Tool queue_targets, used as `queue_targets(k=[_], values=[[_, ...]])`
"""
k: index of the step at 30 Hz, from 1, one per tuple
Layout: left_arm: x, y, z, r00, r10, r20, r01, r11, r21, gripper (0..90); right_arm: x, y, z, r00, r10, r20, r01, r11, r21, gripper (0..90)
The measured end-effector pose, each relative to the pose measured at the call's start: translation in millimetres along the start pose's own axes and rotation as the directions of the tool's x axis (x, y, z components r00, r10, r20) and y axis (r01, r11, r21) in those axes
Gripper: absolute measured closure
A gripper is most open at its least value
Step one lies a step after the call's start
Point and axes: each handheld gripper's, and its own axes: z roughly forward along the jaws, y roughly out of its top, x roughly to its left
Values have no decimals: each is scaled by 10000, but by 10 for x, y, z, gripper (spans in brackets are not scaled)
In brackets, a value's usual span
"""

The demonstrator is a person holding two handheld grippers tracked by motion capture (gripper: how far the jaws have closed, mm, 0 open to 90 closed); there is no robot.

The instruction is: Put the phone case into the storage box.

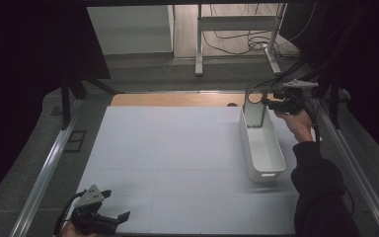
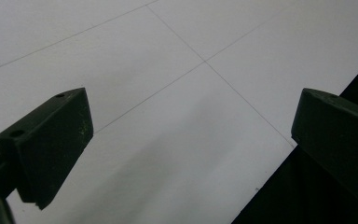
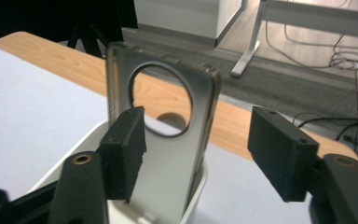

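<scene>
Phone case [image 3: 168,154]: translucent grey-silver with a brownish rim. Bin [image 1: 264,148]: plain white. Tabletop [image 1: 177,163]: pale white sheet with thin grid lines, light wood edge. Both grippers' jaws: matte black.

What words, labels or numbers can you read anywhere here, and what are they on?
None: no legible text on the phone case, the white bin, the white table mat or either gripper.

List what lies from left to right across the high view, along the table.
Left gripper → white mat → white bin with the phone case standing in it → right gripper → the person's dark sleeve.
</scene>
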Motion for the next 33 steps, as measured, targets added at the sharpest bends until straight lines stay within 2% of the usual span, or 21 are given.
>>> queue_targets(k=[2,6,14,19,28,33], values=[[1,-1,-2,10000,5,10,-5,10000,-9,0,25,4,-43,9997,226,-93,-223,9992,345,328],[1,-3,-5,10000,9,-2,-9,10000,-27,0,74,4,-88,9996,227,-136,-222,9991,349,317],[8,-9,-12,9999,-110,40,110,9999,-107,0,214,-16,-178,9989,380,-265,-357,9960,818,264],[13,-13,-19,9999,-153,53,154,9997,-163,0,277,-46,-234,9985,298,-453,-257,9957,893,246],[13,-17,-26,9999,-119,63,120,9997,-217,0,401,-99,-364,9958,527,-749,-450,9939,1009,200],[9,-16,-25,10000,-69,64,70,9998,-202,0,523,-159,-438,9922,766,-983,-631,9890,1338,151]])
